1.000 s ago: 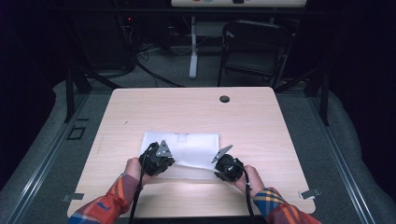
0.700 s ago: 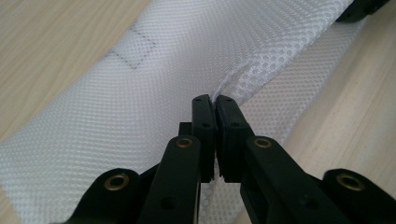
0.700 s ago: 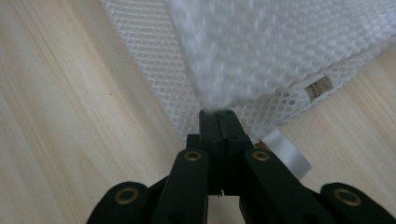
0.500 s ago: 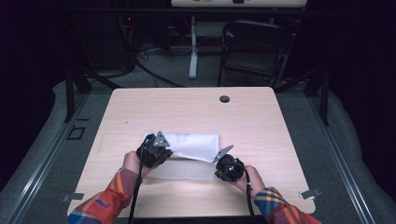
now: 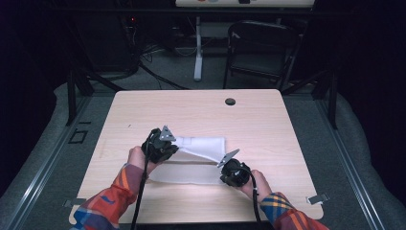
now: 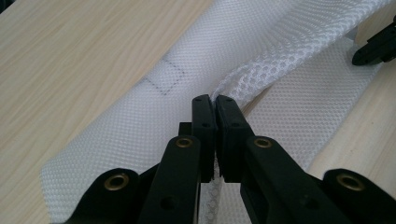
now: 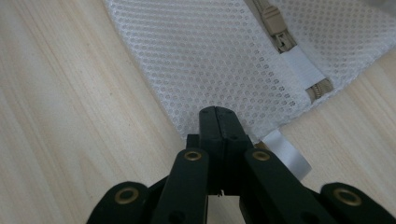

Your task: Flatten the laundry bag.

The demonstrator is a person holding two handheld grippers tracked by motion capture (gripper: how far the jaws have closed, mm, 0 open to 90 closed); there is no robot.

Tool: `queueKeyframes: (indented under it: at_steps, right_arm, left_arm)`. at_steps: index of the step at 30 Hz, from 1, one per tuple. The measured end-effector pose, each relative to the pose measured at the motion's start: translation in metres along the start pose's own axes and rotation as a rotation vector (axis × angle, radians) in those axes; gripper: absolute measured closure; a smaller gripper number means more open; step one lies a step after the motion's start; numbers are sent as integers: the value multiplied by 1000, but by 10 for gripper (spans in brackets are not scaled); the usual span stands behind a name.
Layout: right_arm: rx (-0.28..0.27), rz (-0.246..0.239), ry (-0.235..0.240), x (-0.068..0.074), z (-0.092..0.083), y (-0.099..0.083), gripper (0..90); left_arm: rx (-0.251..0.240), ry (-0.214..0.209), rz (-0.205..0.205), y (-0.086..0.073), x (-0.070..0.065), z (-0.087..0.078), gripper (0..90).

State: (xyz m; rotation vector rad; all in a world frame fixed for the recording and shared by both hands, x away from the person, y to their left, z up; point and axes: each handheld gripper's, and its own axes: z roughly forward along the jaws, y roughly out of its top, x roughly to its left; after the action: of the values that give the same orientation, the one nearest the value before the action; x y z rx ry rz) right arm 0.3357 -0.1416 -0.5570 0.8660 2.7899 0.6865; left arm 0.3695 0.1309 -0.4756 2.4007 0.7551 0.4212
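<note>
A white mesh bag lies on the wooden table, near its front edge. My left gripper is shut on a bunched fold of the mesh and holds that edge off the table; it is at the bag's left end. My right gripper is shut on the bag's corner, down at the tabletop beside a white tab and the beige zipper. In the high view it sits at the bag's right front corner. A strip of mesh stretches between the two grippers.
A round cable hole sits near the table's far edge. A dark chair and cables stand on the floor beyond the table. Metal clips mark the front corners. Bare wood surrounds the bag.
My left gripper has risen and shifted away from the front edge, lifting the mesh edge with it so it stretches toward the right gripper. The right gripper has stayed put.
</note>
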Motion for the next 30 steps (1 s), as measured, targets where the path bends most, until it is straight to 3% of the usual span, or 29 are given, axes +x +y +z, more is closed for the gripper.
queueKeyframes:
  at_steps: [30]
  right_arm:
    - [12,-13,-3,2,0,1,900]
  left_arm:
    - [-22,90,-34,34,33,-5,870]
